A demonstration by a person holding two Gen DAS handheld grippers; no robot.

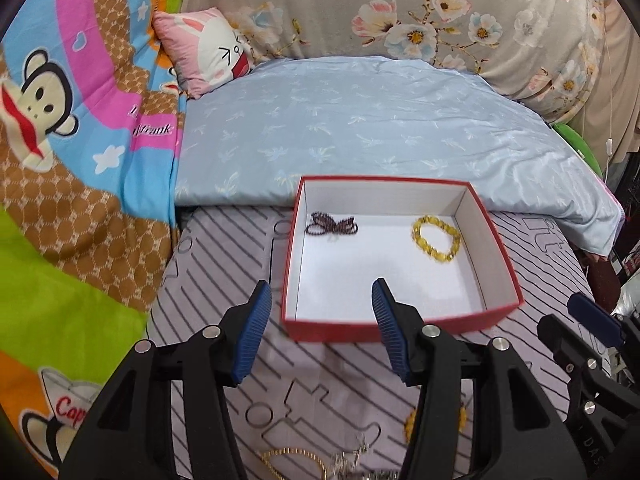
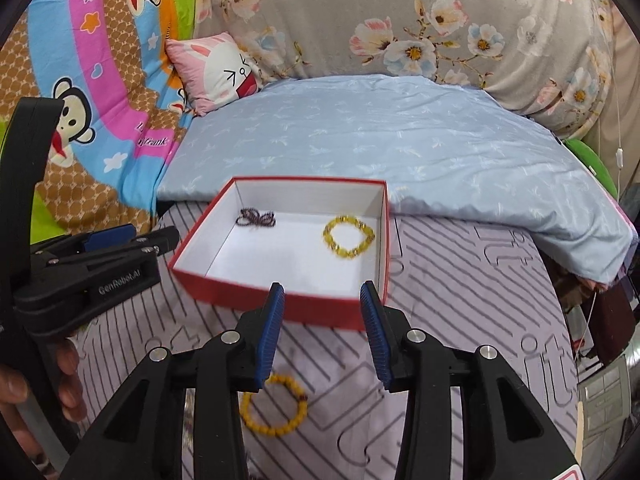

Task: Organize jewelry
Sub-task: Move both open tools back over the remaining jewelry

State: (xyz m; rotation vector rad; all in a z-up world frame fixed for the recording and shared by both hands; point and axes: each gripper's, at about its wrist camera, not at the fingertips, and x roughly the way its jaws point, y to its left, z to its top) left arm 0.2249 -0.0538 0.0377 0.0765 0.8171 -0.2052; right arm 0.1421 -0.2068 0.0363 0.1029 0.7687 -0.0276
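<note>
From the left wrist, the left tool (image 1: 322,332) hung with fingers apart and empty at the near rim of the red box (image 1: 400,326) on the bed, likely placed centrally to collect pieces; inside lay a dark beaded strand (image 1: 332,225) by the far-left corner and a yellow bead bracelet (image 1: 437,237) toward the far-right. From the right wrist, the right tool (image 2: 322,330) was likewise spread and empty above an orange bead bracelet (image 2: 274,406) on the striped sheet, seemingly the next pick

Bed covered by a grey striped sheet (image 1: 224,264), with a pale blue quilt (image 1: 360,128) folded across it ahead of the tool. Floral grey bedding (image 1: 400,8) banks up behind. A cartoon-monkey blanket (image 1: 72,120) and a pink rabbit pillow (image 1: 208,52) lie to the left.
</note>
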